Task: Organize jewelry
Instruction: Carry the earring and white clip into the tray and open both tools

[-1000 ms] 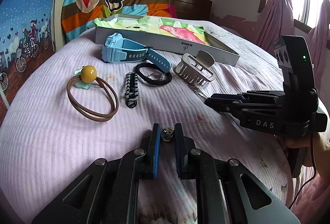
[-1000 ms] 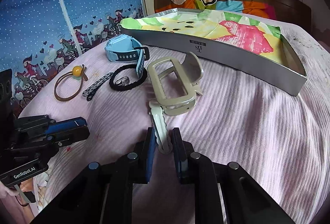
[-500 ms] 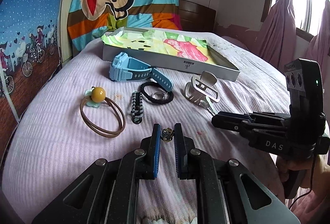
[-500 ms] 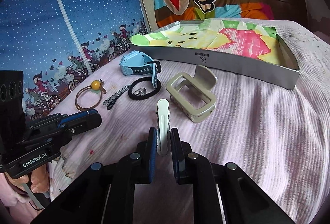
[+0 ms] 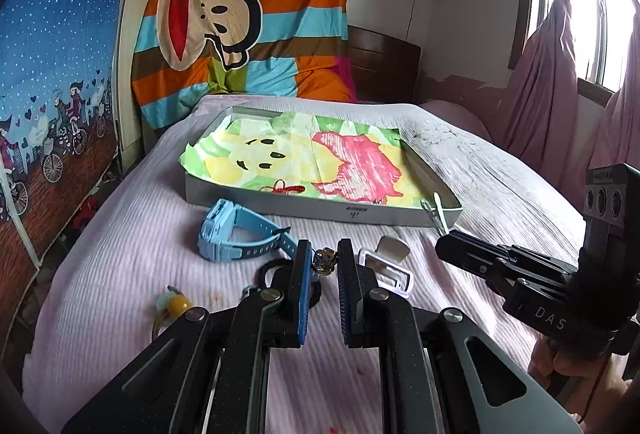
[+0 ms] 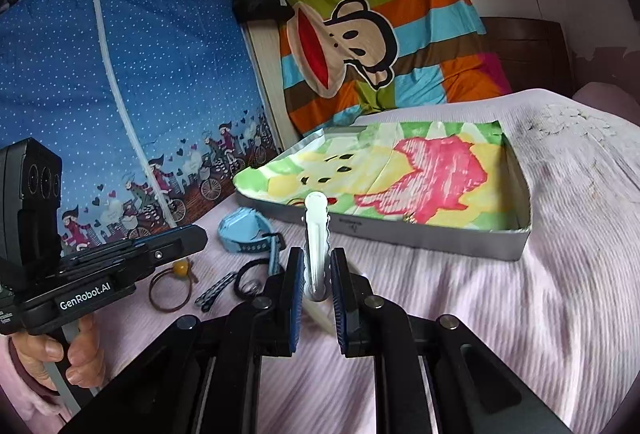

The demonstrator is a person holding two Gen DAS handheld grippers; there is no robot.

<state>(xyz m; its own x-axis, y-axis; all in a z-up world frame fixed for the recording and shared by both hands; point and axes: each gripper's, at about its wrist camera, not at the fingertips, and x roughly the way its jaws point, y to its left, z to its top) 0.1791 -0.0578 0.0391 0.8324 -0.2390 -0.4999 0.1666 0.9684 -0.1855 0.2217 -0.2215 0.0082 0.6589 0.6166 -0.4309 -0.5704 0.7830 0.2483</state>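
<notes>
My left gripper (image 5: 325,261) is shut on a small metal bead charm (image 5: 325,260), held above the bed. My right gripper (image 6: 316,270) is shut on a white hair clip (image 6: 317,230), which stands upright between the pads; it also shows in the left wrist view (image 5: 439,212) near the tray's front right corner. The grey tray (image 5: 320,208) with a colourful paper lining lies ahead, a red cord (image 5: 286,188) and a small gold piece (image 6: 409,219) inside it. On the pink bedspread lie a blue watch (image 5: 236,234), a beige claw clip (image 5: 386,266), a black hair tie (image 6: 250,276), a braided strap (image 6: 214,294) and a brown band with a yellow ball (image 6: 176,284).
The bed's left edge borders a blue patterned curtain (image 6: 120,114). A striped monkey blanket (image 5: 240,34) hangs behind the tray. Pink curtains and a window (image 5: 580,34) stand at the right.
Both grippers have risen and moved forward toward the tray, each carrying its item. The white hair clip now stands over the tray's front wall.
</notes>
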